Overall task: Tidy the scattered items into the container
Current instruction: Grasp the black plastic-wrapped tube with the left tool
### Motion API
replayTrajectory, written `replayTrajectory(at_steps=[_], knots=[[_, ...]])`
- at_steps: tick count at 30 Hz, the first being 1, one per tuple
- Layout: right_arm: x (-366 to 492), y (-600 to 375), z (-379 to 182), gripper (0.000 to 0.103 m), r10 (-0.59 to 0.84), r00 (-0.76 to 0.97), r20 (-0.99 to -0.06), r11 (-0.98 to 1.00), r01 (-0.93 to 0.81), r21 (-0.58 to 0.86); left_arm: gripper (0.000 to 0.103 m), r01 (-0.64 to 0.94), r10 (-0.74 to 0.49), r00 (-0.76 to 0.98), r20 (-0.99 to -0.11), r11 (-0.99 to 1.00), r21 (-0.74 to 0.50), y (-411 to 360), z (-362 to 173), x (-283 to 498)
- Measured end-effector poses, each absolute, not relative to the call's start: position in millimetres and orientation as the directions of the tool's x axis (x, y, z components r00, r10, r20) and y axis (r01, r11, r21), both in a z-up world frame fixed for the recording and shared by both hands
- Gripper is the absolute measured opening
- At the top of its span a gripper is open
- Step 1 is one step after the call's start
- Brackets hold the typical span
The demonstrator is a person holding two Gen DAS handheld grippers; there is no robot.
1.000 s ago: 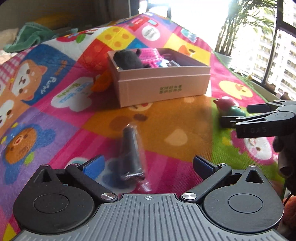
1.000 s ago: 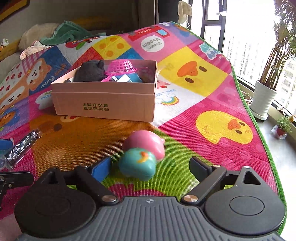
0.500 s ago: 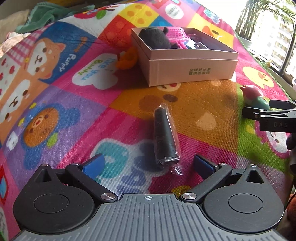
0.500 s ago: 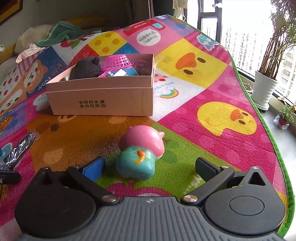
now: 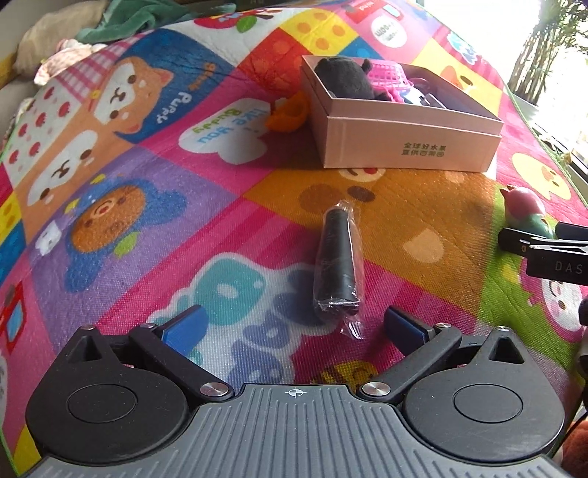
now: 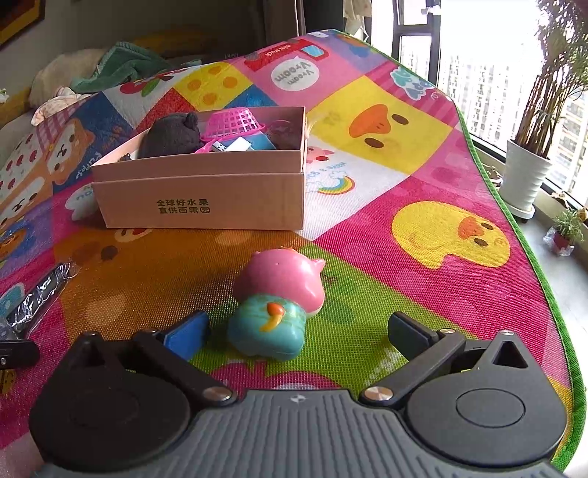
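Note:
A pink cardboard box (image 5: pixel 404 143) sits on the play mat and holds a dark plush toy (image 5: pixel 345 79), a pink basket (image 5: pixel 391 75) and other items. A black cylinder in clear plastic wrap (image 5: pixel 336 263) lies on the mat just ahead of my open left gripper (image 5: pixel 294 327), toward its right finger. A pink and teal pig toy (image 6: pixel 275 305) lies just ahead of my open right gripper (image 6: pixel 297 331), near its left finger. The box also shows in the right wrist view (image 6: pixel 205 198). The wrapped cylinder shows at that view's left edge (image 6: pixel 40 294).
An orange item (image 5: pixel 288 112) lies against the box's left side. The colourful play mat (image 6: pixel 422 165) ends in a green edge on the right, with a white plant pot (image 6: pixel 525 180) beyond. Green and white cloths (image 5: pixel 110 29) lie at the far back.
My left gripper has shifted left and tilted down, so the wrapped cylinder now sits toward its right finger. My right gripper has moved closer to the pig toy.

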State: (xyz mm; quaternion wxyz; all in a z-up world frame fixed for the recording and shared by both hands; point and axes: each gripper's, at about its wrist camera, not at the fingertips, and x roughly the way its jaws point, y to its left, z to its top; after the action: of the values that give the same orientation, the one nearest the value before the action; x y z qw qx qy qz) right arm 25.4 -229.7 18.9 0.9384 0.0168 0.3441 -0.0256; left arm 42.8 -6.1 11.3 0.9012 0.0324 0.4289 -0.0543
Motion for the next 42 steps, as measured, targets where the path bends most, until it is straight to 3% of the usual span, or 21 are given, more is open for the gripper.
replayTrajectory(at_steps=[9, 15, 18, 21, 25, 29, 32, 36, 42], knots=[[25, -230, 19, 0.103, -0.036, 0.763, -0.645, 0.998, 0.059, 0.014, 0.103, 0.130, -0.081, 0.721, -0.689, 0.991, 0.020, -7, 3, 24], [25, -230, 19, 0.103, -0.036, 0.763, -0.645, 0.998, 0.059, 0.014, 0.103, 0.224, -0.121, 0.673, -0.730, 0.974, 0.045, -4, 9, 43], [25, -230, 19, 0.103, -0.036, 0.763, -0.645, 0.998, 0.059, 0.015, 0.103, 0.231, -0.051, 0.713, -0.699, 0.959, 0.166, 5, 12, 53], [25, -230, 19, 0.103, -0.036, 0.763, -0.645, 0.998, 0.059, 0.015, 0.103, 0.133, 0.087, 0.746, -0.660, 0.952, 0.275, 21, 14, 71], [25, -230, 19, 0.103, -0.036, 0.763, -0.645, 0.998, 0.059, 0.015, 0.103, 0.022, 0.105, 0.738, -0.667, 0.983, 0.180, 53, 16, 88], [25, -230, 19, 0.103, -0.036, 0.763, -0.645, 0.998, 0.059, 0.015, 0.103, 0.094, -0.072, 0.759, -0.647, 0.996, -0.002, 59, 24, 75], [25, -230, 19, 0.103, -0.036, 0.763, -0.645, 0.998, 0.060, 0.015, 0.103, 0.169, -0.173, 0.752, -0.636, 0.983, -0.067, 43, 29, 67], [25, -230, 19, 0.103, -0.036, 0.763, -0.645, 0.998, 0.060, 0.015, 0.103, 0.181, -0.236, 0.671, -0.703, 0.971, -0.153, 16, 20, 69], [25, -230, 20, 0.103, -0.033, 0.765, -0.643, 0.998, 0.058, 0.018, 0.103, 0.203, -0.131, 0.611, -0.781, 0.979, -0.006, -17, 11, 71]])
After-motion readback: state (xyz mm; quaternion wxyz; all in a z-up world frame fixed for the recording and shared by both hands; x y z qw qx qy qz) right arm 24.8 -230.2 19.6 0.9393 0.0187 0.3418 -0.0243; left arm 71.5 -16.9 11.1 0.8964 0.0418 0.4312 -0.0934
